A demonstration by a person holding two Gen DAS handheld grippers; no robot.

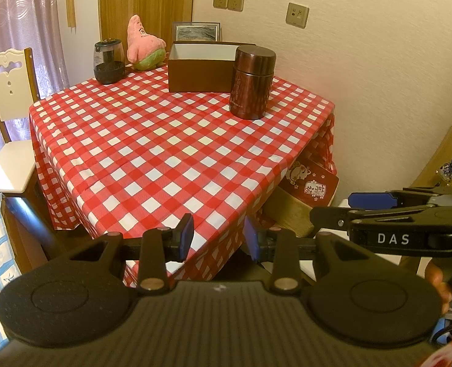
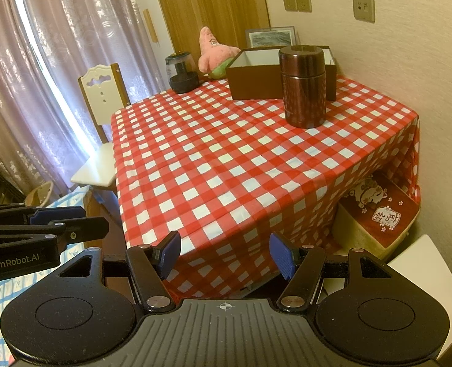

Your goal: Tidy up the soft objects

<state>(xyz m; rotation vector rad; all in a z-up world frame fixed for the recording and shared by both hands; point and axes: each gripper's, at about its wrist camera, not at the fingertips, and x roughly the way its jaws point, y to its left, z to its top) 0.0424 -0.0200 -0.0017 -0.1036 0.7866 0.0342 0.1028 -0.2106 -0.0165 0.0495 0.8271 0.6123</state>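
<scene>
Pink plush toy (image 1: pixel 141 44) sits at far corner of checked table (image 1: pixel 170 153), between dark jar (image 1: pixel 109 61) and open brown box (image 1: pixel 201 65); brown canister (image 1: pixel 252 81) stands just before box. Left gripper (image 1: pixel 218 238) and right gripper (image 2: pixel 226 255) hover off near edge, fingers apart, nothing between them

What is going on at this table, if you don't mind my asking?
A person holds a gripper in each hand at the near edge of the checkered table. The left gripper and right gripper are both open, holding nothing. A pink plush toy sits at the far side beside an open brown box, with a brown canister in front of the box. Nothing has been picked up yet.
</scene>
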